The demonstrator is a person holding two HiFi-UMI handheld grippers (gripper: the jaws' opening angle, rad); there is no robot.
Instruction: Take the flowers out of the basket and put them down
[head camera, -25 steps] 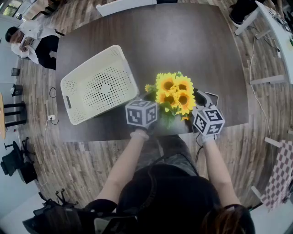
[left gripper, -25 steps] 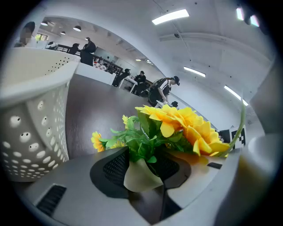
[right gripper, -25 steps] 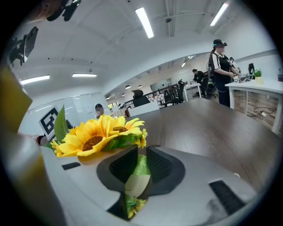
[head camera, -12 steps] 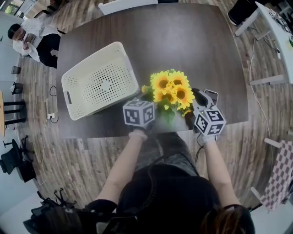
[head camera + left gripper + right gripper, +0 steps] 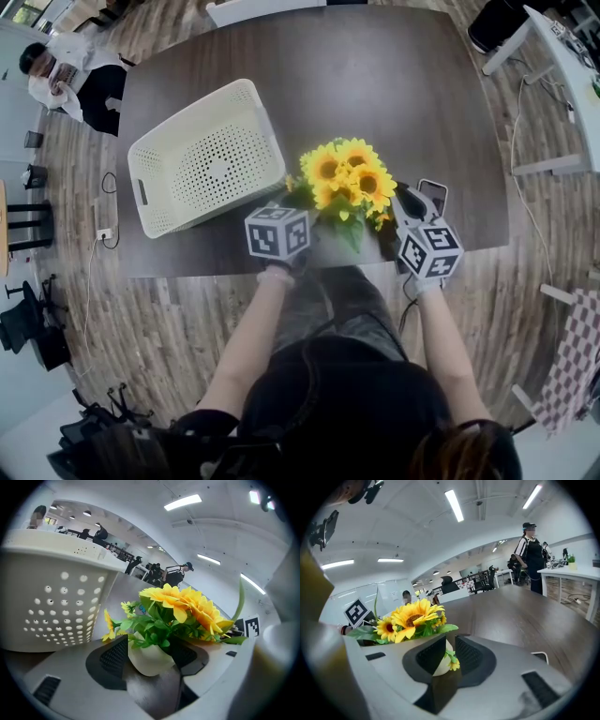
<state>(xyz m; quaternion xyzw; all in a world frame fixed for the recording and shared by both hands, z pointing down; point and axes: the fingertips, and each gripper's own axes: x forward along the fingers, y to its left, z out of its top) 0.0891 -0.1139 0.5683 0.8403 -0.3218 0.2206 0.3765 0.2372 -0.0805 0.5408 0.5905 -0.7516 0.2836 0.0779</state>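
A bunch of yellow sunflowers (image 5: 347, 178) in a small white pot stands on the dark table (image 5: 375, 84) near its front edge, right of the empty white perforated basket (image 5: 187, 117). In the left gripper view the pot (image 5: 150, 660) sits between my left gripper's (image 5: 152, 656) jaws, which have just been opening and stand wide, with the blooms (image 5: 187, 606) above and the basket (image 5: 56, 606) at left. My right gripper (image 5: 450, 656) has its jaws close together on the pot's (image 5: 439, 665) edge, a small bloom in the gap. In the head view the leaves hide the pot.
A seated person (image 5: 56, 80) is beyond the table's far left corner. White desks (image 5: 562, 66) stand to the right, and cables lie on the wooden floor. Several people (image 5: 529, 550) stand in the background of the office.
My left gripper's marker cube has slid a little to the left, away from the flowers. The flowers stay standing on the table. The right gripper has kept its place.
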